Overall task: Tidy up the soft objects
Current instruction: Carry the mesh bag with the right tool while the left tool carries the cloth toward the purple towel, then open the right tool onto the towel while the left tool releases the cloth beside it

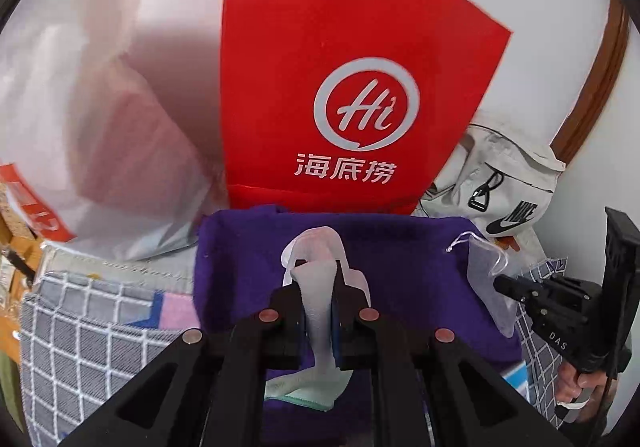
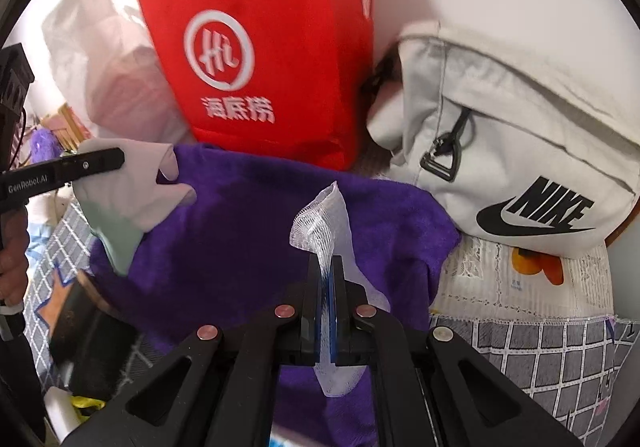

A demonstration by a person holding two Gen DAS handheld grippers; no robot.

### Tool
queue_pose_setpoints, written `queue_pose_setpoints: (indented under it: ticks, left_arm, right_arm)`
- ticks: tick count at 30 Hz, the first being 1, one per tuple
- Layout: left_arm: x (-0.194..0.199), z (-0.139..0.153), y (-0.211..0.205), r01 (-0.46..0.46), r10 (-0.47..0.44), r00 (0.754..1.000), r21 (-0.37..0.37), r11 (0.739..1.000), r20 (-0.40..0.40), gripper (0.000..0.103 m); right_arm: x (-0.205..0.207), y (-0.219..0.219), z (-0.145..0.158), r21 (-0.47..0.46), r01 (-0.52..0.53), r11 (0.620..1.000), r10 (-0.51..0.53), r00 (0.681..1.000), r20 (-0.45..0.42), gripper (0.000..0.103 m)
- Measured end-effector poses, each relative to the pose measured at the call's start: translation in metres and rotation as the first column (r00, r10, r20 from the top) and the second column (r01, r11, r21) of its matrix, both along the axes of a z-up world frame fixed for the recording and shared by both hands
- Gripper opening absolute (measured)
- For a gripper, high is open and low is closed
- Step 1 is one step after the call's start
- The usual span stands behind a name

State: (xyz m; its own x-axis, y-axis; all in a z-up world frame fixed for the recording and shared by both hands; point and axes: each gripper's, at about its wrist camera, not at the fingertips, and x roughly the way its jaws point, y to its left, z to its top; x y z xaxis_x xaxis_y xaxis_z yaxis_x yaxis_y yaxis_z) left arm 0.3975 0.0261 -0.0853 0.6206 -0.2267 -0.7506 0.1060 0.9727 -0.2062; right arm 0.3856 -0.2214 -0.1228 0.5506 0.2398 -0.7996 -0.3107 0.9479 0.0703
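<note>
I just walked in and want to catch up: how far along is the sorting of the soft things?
Nothing looks put away yet. In hand: the left tool pinches a pale sock, and the right tool pinches a white mesh pouch, both above the purple towel. Left: placing both, and the towel itself.

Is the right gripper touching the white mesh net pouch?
Touching. The right wrist view shows the right gripper with its jaws closed flat on the white mesh net pouch, which sticks out above and below them, over the purple fleece cloth.
</note>
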Motion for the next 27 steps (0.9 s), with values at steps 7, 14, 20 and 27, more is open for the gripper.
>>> queue_pose_setpoints:
  ticks: [7, 14, 20, 27]
  left_arm:
    - [0.031, -0.030, 0.004, -0.006, 0.005, 0.998, -0.016, 1.000, -0.064, 0.009]
    - [0.042, -0.050, 0.010, -0.019, 0.018, 0.995, -0.010, 1.000, -0.101, 0.010]
    - [0.044, -0.052, 0.012, -0.025, 0.025, 0.993, 0.002, 1.000, -0.117, 0.035]
    - [0.025, -0.031, 0.018, -0.034, 0.039, 0.997, 0.068, 0.997, -0.073, 0.054]
  right_arm:
    - [0.018, 0.001, -0.022, 0.006, -0.009, 1.000, 0.010, 0.999, -0.053, 0.005]
    - [0.028, 0.002, -0.035, 0.037, -0.026, 0.999, 0.029, 0.995, -0.098, 0.006]
    - [0.024, 0.005, -0.030, 0.052, -0.049, 0.997, 0.054, 0.994, -0.097, 0.051]
    - [0.010, 0.010, -0.011, 0.015, -0.046, 0.999, 0.047, 0.997, -0.066, 0.067]
